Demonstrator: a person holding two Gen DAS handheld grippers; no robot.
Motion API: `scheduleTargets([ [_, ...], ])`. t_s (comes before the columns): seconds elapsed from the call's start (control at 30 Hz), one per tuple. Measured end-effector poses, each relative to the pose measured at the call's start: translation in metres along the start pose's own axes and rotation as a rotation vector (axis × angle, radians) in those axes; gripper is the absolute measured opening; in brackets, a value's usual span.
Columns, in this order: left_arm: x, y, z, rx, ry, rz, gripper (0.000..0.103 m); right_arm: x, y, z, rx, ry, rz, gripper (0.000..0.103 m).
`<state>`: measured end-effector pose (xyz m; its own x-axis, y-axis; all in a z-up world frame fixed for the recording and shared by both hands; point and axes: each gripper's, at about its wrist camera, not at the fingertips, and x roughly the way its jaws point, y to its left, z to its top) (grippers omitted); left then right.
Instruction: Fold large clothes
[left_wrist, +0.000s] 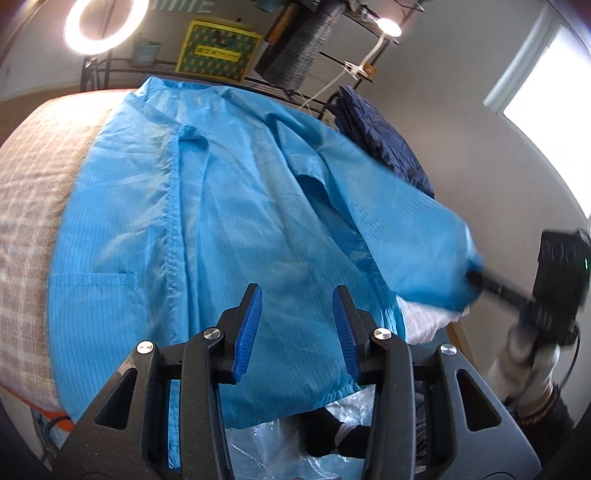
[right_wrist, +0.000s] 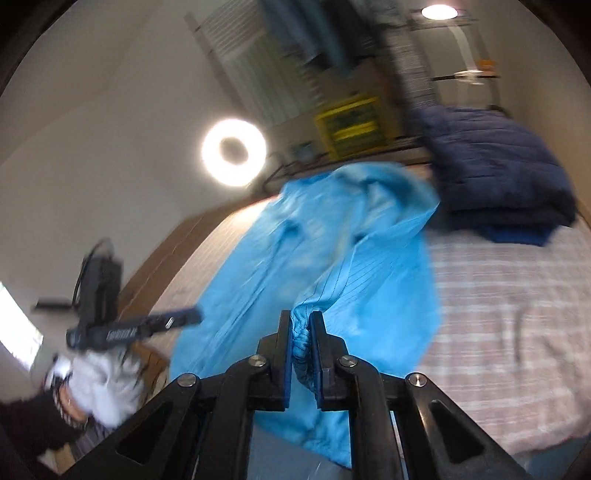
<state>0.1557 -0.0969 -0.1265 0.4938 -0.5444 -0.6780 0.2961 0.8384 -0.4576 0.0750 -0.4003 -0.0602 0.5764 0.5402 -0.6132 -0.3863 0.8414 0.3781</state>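
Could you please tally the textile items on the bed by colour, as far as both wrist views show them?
Light blue: 1, the coat, its cuff clamped in the right gripper.
Navy: 1, the quilted item at the far corner.
Royal blue: 1, a folded piece under the navy one.
Total: 3

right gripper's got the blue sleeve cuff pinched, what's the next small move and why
Probably carry the cuff across and lay the sleeve over the body of the blue coat. The right gripper is shut on the gathered cuff and the sleeve hangs lifted off the checked cloth, while the left gripper hovers open over the flat hem, holding nothing.
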Motion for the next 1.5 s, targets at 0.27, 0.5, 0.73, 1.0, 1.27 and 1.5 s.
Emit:
scheduleTargets([
  [0.27,0.006,0.022,-0.005,-0.078,0.038,-0.004,0.039,0.09,0.063,-0.044,-0.237,0.31,0.044,0.006],
  [0.5,0.033,0.025,-0.015,-0.088,0.112,0.014,0.039,0.102,0.067,-0.063,-0.282,0.421,0.103,0.015],
  [0.73,0.047,0.01,-0.029,-0.02,0.162,0.018,0.039,0.047,0.027,-0.022,-0.16,0.247,0.199,0.044],
  [1.0,0.075,-0.023,-0.052,0.118,0.235,0.021,0.039,0.036,-0.092,0.049,0.196,0.036,0.085,0.044],
  [1.27,0.098,-0.04,-0.067,0.283,0.261,0.068,0.039,0.125,-0.181,0.106,0.399,0.043,0.073,0.043],
  [1.5,0.1,-0.042,-0.069,0.309,0.237,0.065,0.039,0.199,-0.215,0.133,0.509,0.074,-0.062,0.037],
])
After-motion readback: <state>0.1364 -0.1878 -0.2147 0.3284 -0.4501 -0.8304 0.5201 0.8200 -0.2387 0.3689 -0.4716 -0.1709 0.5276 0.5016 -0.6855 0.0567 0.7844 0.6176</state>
